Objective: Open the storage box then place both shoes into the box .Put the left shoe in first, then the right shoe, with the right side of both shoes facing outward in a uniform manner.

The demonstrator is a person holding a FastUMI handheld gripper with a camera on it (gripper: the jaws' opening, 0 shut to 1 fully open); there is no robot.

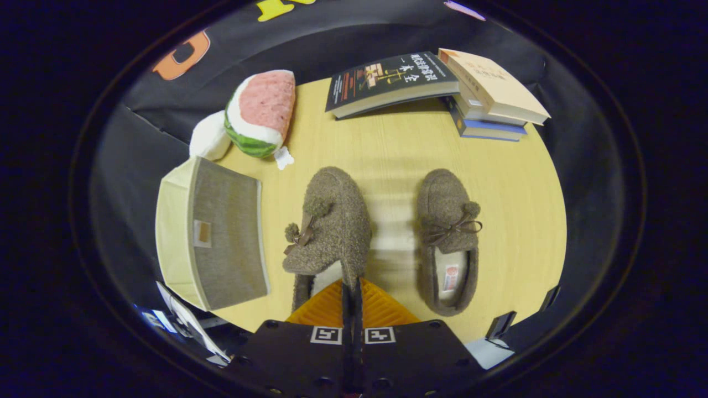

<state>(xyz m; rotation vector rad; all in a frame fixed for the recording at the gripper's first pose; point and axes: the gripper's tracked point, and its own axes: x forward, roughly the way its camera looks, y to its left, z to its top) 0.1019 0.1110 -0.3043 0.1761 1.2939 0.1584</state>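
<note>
Gripper (352,293) with orange ribbed fingers (323,309) is closed narrow on the side wall of the brown fuzzy left slipper (332,221), which is tilted. The matching brown fuzzy right slipper (448,237) lies flat on the pale wooden table (387,149), just right of the fingers. The beige-and-grey fabric storage box (213,232) sits left, lid closed.

Place: staged recording booth | Signs: black cloth wall (354,50) hung round a wooden table (498,182) | Props: stacked books (487,94), plush watermelon (260,113)
</note>
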